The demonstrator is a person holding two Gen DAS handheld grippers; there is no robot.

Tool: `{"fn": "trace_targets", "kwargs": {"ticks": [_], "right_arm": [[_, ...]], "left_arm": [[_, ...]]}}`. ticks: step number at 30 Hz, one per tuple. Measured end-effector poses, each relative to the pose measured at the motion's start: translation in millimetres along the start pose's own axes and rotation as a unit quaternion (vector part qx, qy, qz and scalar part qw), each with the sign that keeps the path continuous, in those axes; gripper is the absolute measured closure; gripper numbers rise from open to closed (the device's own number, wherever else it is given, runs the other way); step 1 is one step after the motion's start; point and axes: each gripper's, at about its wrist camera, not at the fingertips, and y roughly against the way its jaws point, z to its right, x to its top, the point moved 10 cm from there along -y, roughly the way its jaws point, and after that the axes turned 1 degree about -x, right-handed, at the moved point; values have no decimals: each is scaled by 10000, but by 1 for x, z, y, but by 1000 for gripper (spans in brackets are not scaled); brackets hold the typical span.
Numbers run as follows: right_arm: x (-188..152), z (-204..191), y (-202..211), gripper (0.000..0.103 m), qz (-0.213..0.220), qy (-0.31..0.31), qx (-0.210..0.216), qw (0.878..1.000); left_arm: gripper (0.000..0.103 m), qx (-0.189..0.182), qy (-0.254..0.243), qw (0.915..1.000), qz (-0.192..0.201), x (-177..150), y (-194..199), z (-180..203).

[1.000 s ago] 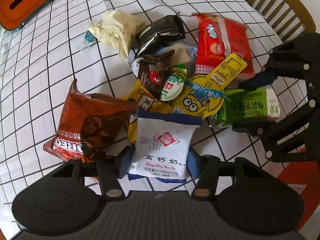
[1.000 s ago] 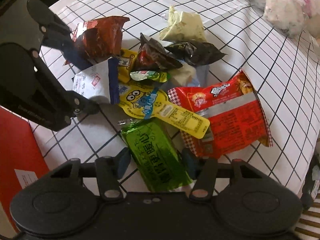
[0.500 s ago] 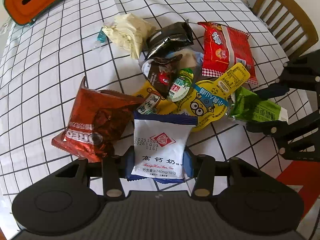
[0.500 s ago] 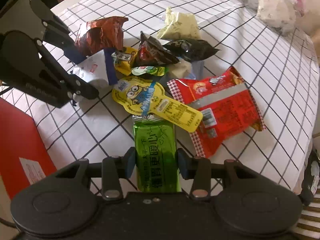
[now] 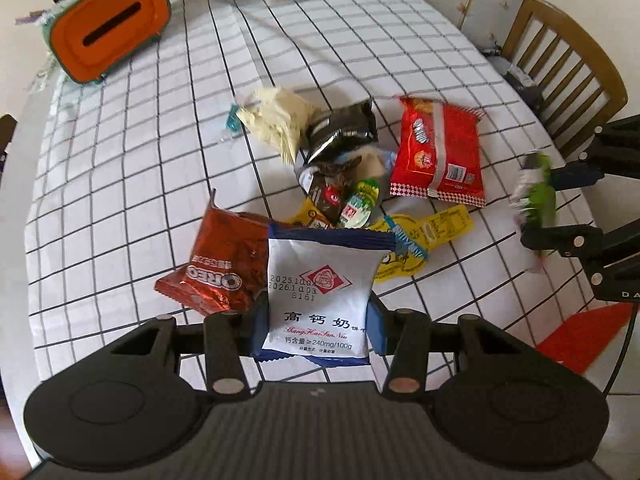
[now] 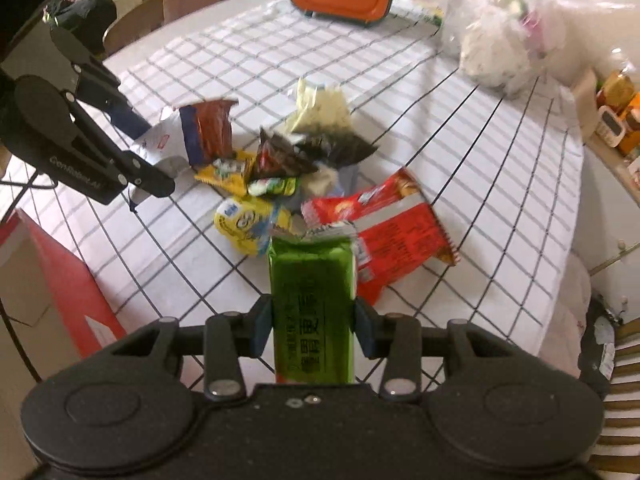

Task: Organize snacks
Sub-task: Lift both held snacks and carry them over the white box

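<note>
On the surface (image 5: 132, 184), covered by a white cloth with a dark grid, a loose heap of snack packets lies near the middle, and both grippers hold one packet each above it. The left gripper (image 5: 318, 326) pinches a white packet with blue edges (image 5: 318, 296) between its blue pads, the packet upright in the left wrist view with its printed face toward the camera. Just beside it on the left lies a reddish-brown Oreo packet (image 5: 218, 268), and behind it a yellow cartoon pouch (image 5: 416, 240), a small green-and-white sachet (image 5: 360, 206) and a dark brown packet (image 5: 328, 192) overlap one another. Farther back sit a pale yellow packet (image 5: 280, 120), a black packet (image 5: 344, 130) and a large red packet (image 5: 440, 156), the red one slightly apart at the right of the heap. The right gripper (image 6: 314, 326) is clamped on a green packet (image 6: 314, 300), which stands up between its pads and looks blurred. An orange box with a slot (image 5: 108, 28) stands at the far end of the surface, well apart from the heap. A wooden chair (image 5: 568, 60) stands at the surface's edge, and a red-and-white carton (image 6: 52, 292) is beside the near edge.
</note>
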Motion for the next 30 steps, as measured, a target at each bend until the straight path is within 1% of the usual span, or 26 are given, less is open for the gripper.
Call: {"fn": "trace_targets", "kwargs": {"ticks": [6,10,13,17,20,22,25,28,30], "right_arm": [[4,-3,39,62,367,-80,-172,9991],[4,-7,68,62,619,-194,-196,9977],[1,-12,89,62,744,-296,-140,9967],[-8,-24,109,62,753,-358,34,9965],[-18,-34,121,62,732,-392,171,9964],[-26,-42,127,62,704,-423,275,9962],[-38,-54,132,62,714,-458,318,9959],[-52,-64,132,62,654,-524,423,9956],[-63,-72,129,62,559,-592,534,9953]], "left_arm": [[56,30,44,9995,300,0,37,8],[56,33,83,9990,440,-5,62,17],[56,8,115,9985,534,-12,80,27],[56,3,170,9979,624,-24,101,42],[56,-48,206,9978,633,-35,113,55],[56,-76,236,9980,577,-45,118,64],[56,-101,234,9985,490,-62,123,77],[56,-145,246,9989,383,-82,122,88],[56,-100,224,9994,261,-96,118,95]]}}
